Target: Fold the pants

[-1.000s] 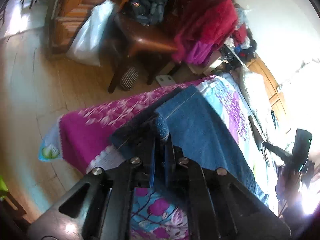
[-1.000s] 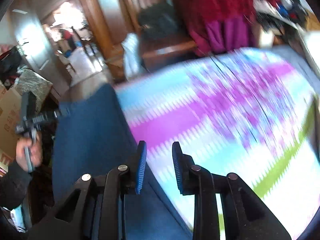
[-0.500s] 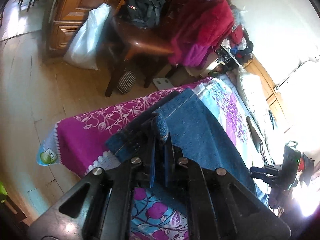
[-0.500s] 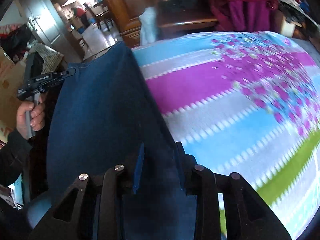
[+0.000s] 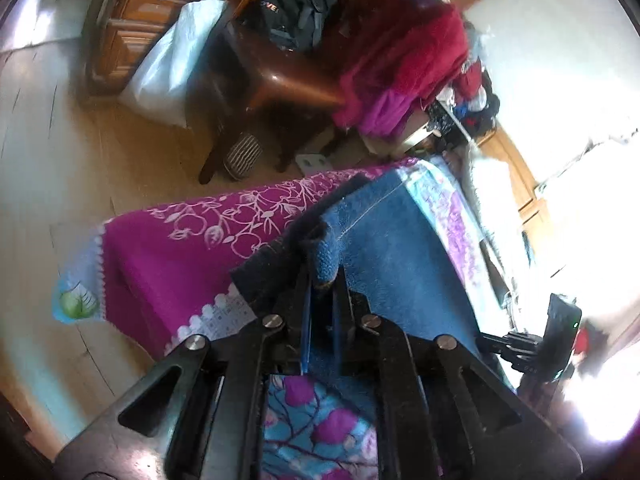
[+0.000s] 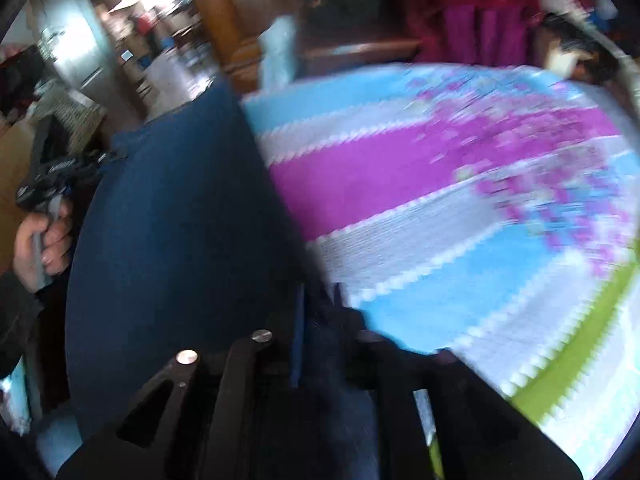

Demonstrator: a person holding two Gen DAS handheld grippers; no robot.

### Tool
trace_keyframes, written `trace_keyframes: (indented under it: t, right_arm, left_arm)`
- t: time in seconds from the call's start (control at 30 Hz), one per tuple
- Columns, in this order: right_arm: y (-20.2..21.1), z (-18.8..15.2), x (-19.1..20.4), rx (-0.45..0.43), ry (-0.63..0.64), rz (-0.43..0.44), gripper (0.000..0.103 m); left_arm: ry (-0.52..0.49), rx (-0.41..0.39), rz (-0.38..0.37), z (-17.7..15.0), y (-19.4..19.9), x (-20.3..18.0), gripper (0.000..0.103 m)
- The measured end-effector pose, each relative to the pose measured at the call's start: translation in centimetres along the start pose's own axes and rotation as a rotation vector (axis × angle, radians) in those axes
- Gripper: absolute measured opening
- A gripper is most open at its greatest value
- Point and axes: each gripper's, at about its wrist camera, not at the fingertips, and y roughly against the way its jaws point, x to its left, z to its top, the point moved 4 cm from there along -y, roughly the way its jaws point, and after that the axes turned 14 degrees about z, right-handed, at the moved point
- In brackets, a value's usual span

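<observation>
Left gripper (image 5: 320,280) is pinched narrow on a bunched corner of the blue pants (image 5: 392,248) — prob. so that end can be lifted and carried over. Right gripper (image 6: 318,300) is clamped on the opposite end (view blurred), keeping the cloth taut btwn the two. The pants lie stretched along the near edge of the flowered bedspread (image 6: 460,208), flat enough to fold.

Bed (image 6: 460,208), floral striped cover; blue pants (image 6: 172,232) flat on it.
</observation>
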Motion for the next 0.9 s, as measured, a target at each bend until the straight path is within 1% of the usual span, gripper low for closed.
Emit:
trace_keyframes:
  t: [0.07, 0.1, 0.17, 0.23, 0.27, 0.3, 0.33, 0.37, 0.4, 0.43, 0.47, 0.5, 0.53, 0.57, 0.6, 0.63, 0.7, 0.8, 0.87, 0.9]
  right_arm:
    - [4.0, -0.7, 0.6, -0.104, -0.014, -0.019, 0.037]
    - [6.0, -1.6, 0.7, -0.145, -0.033, -0.026, 0.037]
    - [10.2, -5.1, -0.4, -0.2, -0.099, -0.057, 0.037]
    - [14.1, -9.7, -2.7, -0.246, -0.221, -0.107, 0.037]
    - [15.7, -11.9, -3.9, -0.265, -0.282, -0.133, 0.037]
    - [17.4, -15.0, -5.5, -0.281, -0.366, -0.161, 0.037]
    - [18.4, -17.5, -6.9, -0.279, -0.421, -0.197, 0.037]
    - [18.8, -20.1, -8.5, -0.256, -0.48, -0.239, 0.037]
    - [18.6, -22.1, -10.1, -0.23, -0.538, -0.248, 0.037]
    - [18.1, -23.9, -11.4, -0.2, -0.597, -0.23, 0.033]
    - [17.8, -25.3, -12.2, -0.21, -0.627, -0.197, 0.018]
    - [18.3, -25.6, -12.2, -0.231, -0.623, -0.203, 0.016]
    - [18.5, -25.1, -11.9, -0.213, -0.631, -0.218, 0.018]
    - [19.1, -24.1, -10.8, -0.224, -0.603, -0.244, 0.028]
    - [19.7, -23.4, -9.8, -0.252, -0.562, -0.249, 0.03]
    - [20.3, -22.4, -7.9, -0.286, -0.51, -0.242, 0.03]
    - [19.8, -21.6, -3.8, -0.308, -0.458, -0.2, 0.031]
    - [16.4, -22.1, 2.0, -0.226, -0.38, -0.136, 0.031]
    - [13.5, -23.4, 4.1, -0.136, -0.371, -0.112, 0.031]
    - [11.9, -24.5, 4.5, -0.093, -0.373, -0.125, 0.031]
  left_arm:
    - [0.014, -0.046, 0.023, 0.2, 1.9, 0.3, 0.021]
    - [0.022, -0.07, 0.033, 0.3, 3.0, 0.6, 0.022]
    - [0.02, -0.087, 0.048, 0.2, 4.4, 0.8, 0.022]
    - [0.006, -0.076, 0.05, -0.3, 5.1, 0.5, 0.022]
    - [0.0, -0.067, 0.047, -0.6, 5.1, 0.3, 0.022]
    - [-0.012, -0.053, 0.043, -0.9, 5.0, -0.1, 0.022]
    - [-0.035, -0.037, 0.041, -1.4, 5.0, -0.8, 0.022]
    - [-0.047, -0.03, 0.042, -1.6, 4.8, -1.2, 0.022]
    - [-0.055, -0.021, 0.039, -1.9, 4.7, -1.5, 0.022]
    - [-0.051, -0.007, 0.03, -2.1, 4.6, -1.8, 0.022]
    - [-0.039, 0.004, 0.024, -2.4, 4.4, -1.7, 0.022]
    - [-0.03, 0.012, 0.025, -2.5, 4.2, -1.7, 0.022]
    - [-0.021, 0.023, 0.033, -2.6, 3.9, -1.6, 0.022]
    - [-0.006, 0.039, 0.037, -2.7, 3.6, -1.3, 0.022]
    - [0.006, 0.051, 0.037, -2.7, 3.5, -1.0, 0.022]
    - [0.019, 0.058, 0.042, -2.7, 3.5, -0.7, 0.022]
    - [0.054, 0.054, 0.039, -2.7, 4.0, 0.1, 0.022]
    - [0.12, 0.05, 0.043, -2.8, 4.5, 1.6, 0.02]
    - [0.134, 0.071, 0.024, -3.0, 4.2, 1.9, 0.02]
    - [0.127, 0.089, 0.008, -3.2, 3.9, 1.7, 0.02]
